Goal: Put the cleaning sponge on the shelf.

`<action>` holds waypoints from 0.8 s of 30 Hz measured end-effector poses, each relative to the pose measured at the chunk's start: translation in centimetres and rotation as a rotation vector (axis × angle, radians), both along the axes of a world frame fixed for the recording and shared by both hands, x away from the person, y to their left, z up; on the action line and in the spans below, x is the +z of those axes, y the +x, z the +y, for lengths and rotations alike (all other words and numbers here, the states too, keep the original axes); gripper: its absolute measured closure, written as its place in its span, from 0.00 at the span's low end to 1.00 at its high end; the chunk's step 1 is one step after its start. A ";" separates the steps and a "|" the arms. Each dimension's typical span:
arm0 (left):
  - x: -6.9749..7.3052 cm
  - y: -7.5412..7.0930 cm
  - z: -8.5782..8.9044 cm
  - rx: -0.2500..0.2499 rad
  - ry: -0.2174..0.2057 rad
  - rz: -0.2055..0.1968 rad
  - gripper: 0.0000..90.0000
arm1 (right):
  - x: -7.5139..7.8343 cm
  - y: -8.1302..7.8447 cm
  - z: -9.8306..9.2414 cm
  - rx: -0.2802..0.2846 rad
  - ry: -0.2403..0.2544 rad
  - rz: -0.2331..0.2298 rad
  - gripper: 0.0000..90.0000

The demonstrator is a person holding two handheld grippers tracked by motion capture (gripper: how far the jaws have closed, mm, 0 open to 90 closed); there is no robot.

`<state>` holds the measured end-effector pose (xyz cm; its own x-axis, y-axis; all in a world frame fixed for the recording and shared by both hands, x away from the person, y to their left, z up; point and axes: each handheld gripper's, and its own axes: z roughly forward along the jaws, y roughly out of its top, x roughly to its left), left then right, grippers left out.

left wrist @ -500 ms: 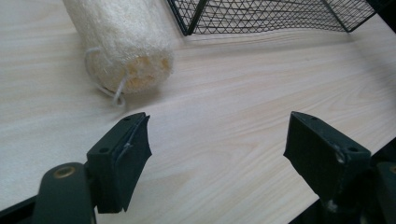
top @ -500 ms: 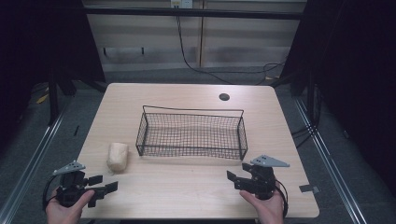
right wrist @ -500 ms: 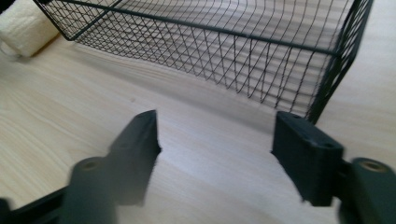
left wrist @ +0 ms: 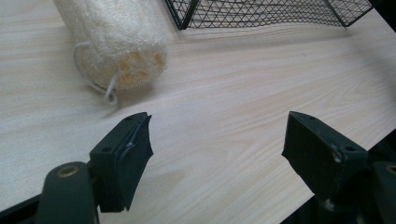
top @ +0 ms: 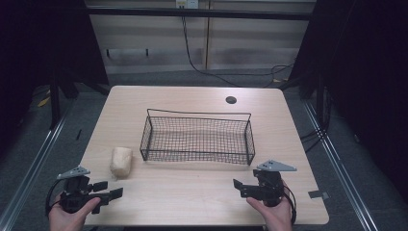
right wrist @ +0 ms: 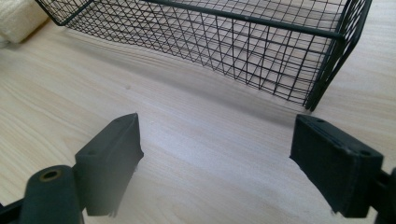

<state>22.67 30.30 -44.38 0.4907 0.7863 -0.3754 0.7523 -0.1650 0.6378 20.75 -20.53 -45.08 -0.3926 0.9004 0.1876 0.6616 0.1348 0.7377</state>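
Note:
A cream loofah sponge (top: 121,161) lies on the wooden table (top: 192,202), just left of a black wire basket (top: 197,153) that has nothing in it. My left gripper (top: 109,189) is held low at the front left corner, open, a short way in front of the loofah. In the left gripper view the loofah (left wrist: 114,42) with its string loop lies ahead of the left jaw, and the open left gripper (left wrist: 219,123) has bare table between its jaws. My right gripper (top: 239,188) is open at the front right. In the right gripper view the open gripper (right wrist: 217,122) faces the basket's near corner (right wrist: 327,70).
A dark round hole (top: 231,100) sits in the table behind the basket. Bare wood stretches between the two grippers along the front edge. Cables (top: 211,72) run over the floor behind the table, and metal rails flank it on both sides.

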 end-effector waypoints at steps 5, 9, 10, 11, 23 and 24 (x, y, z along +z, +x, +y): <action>0.5 0.1 -0.2 0.008 0.012 -0.008 0.23 | 0.0 -0.2 0.0 0.010 0.020 -0.002 0.15; 1.0 0.5 -0.5 0.015 0.024 0.001 0.24 | 0.1 -0.4 0.1 0.028 0.017 -0.004 0.16; 1.1 0.6 -0.6 0.011 0.028 0.003 0.25 | 0.1 -0.4 0.2 0.030 0.021 -0.007 0.17; 1.2 0.8 -0.7 0.000 0.035 0.006 0.26 | 0.1 -0.4 0.2 0.036 0.021 -0.010 0.17; 2.7 3.1 -0.3 0.035 0.107 0.054 0.28 | 0.0 -0.3 0.5 0.064 0.031 0.023 0.18; 2.7 3.1 -0.3 0.035 0.107 0.054 0.28 | 0.0 -0.3 0.5 0.064 0.031 0.023 0.18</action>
